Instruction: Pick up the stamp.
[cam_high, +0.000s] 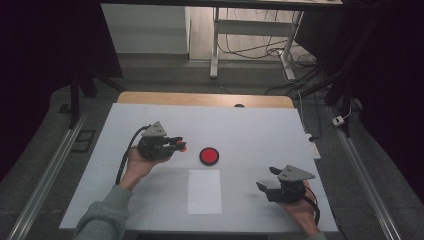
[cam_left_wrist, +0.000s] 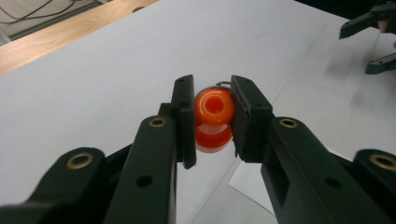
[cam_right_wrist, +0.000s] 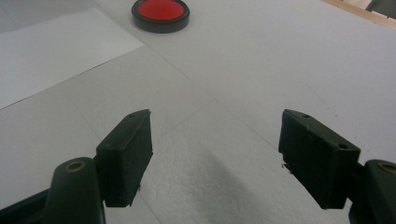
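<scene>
The small glossy orange plastic piece (cam_left_wrist: 213, 119), shaped like two stacked rounded rings with a hole through the top and a thin wire loop at its far edge, is sitting pinched between the pads of the left gripper (cam_left_wrist: 212, 116), clear of the white tabletop (cam_high: 260, 130), left of centre. The step in hand looks like a carry: the piece is gripped and lifted, and the round red disc in a black rim (cam_high: 209, 156) is lying just to its right, a likely target. The next move is probably calling for a short travel rightward, keeping the squeeze firm, since the slick, rounded plastic could slip or twist. A white paper sheet (cam_high: 204, 191) is lying nearer, centre. The right gripper (cam_right_wrist: 215, 156) is resting at the near right, jaws spread, holding nothing.
</scene>
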